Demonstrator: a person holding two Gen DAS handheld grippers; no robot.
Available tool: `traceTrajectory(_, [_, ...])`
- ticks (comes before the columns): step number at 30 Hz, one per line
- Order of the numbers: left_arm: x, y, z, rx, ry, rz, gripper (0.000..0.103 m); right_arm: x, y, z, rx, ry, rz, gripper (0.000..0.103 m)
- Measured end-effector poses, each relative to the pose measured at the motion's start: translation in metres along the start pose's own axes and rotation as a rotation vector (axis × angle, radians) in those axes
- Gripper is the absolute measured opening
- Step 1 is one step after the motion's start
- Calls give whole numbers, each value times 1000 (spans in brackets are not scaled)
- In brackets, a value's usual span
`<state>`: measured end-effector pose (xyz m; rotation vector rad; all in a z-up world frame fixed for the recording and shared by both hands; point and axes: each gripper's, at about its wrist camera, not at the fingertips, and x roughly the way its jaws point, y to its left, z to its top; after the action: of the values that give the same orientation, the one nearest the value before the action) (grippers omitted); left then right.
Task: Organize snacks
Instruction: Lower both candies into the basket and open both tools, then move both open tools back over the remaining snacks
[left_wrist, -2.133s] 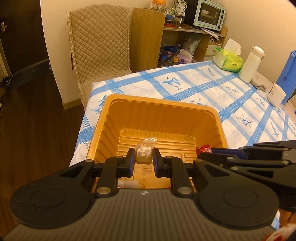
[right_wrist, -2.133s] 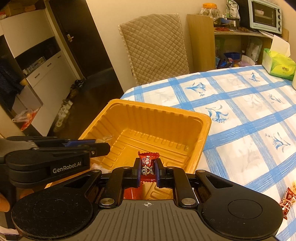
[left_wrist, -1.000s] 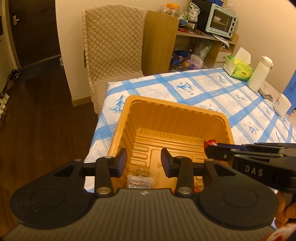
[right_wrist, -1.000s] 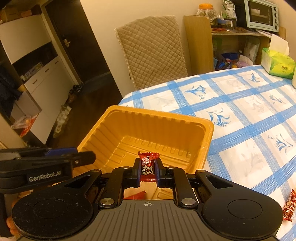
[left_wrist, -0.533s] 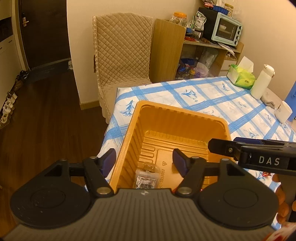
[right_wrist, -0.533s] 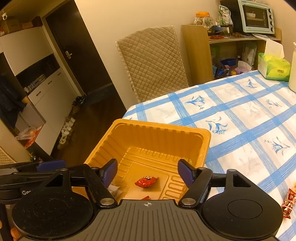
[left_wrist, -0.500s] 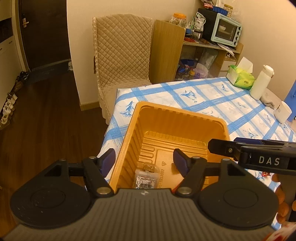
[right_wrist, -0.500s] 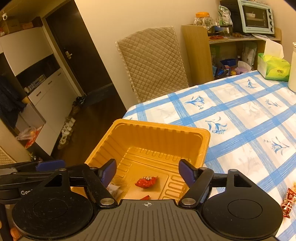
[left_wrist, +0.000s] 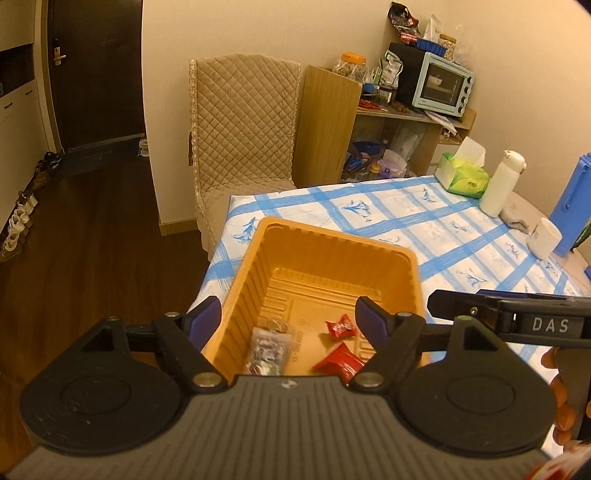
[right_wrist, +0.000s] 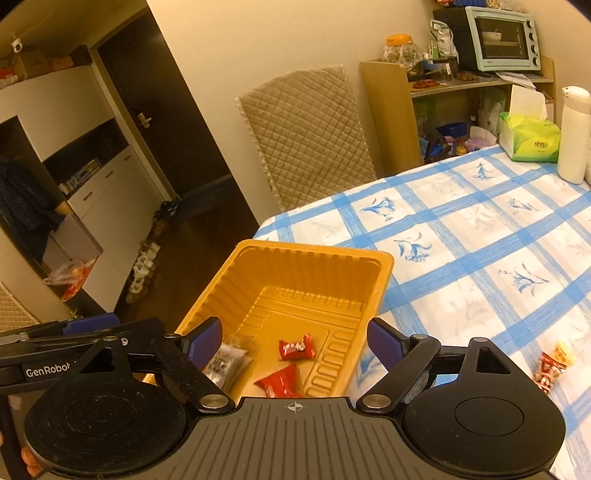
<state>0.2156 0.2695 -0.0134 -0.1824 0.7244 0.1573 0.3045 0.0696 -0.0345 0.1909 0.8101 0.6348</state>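
- Right wrist view: the orange ribbed plastic tray (right_wrist: 384, 266) sits at the near corner of the table with the blue-checked white cloth (right_wrist: 480, 236), and three snacks lie on its floor: a small red twist-wrapped candy (right_wrist: 296, 346), a larger red foil packet (right_wrist: 279, 381) nearer the camera, and a clear crinkly packet (right_wrist: 226, 363) off to the left.
- One snack is not in the tray: a red-and-yellow wrapped candy (right_wrist: 553, 364) lies on the cloth, well apart from the tray's right wall.
- The right gripper (right_wrist: 295, 341) hangs over the tray's near end, its blue-padded fingers spread wide and holding nothing.
- The stray candy lies to the right of those fingers and a little nearer the camera; its long axis seems to slant up toward the right.
- Left wrist view: the left gripper (left_wrist: 290, 315) also hovers above the tray, fingers wide and empty, with the same three snacks below and between them.
- I'd judge the right hand the nearer one for the stray candy, since the left gripper is on the tray's far side from it.
- It would likely need to swing right and turn so its fingers close across the candy's short width.
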Motion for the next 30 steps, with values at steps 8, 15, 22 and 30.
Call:
traceTrajectory(8, [-32, -20, -22, -35, -3, -8, 78, -36, -5, -18, -14, 22, 13, 86])
traceTrajectory(15, [-59, -45, -41, -44, -15, -19, 78, -69, -16, -38, -56, 45, 18, 86])
traceTrajectory(22, [-77, -80, -63, -33, -3, -32, 78, -101, -39, -59, -89, 75, 30, 86])
traceTrajectory(30, [-82, -122, -93, -24, 50, -45, 78, -133, -78, -83, -86, 122, 8, 86])
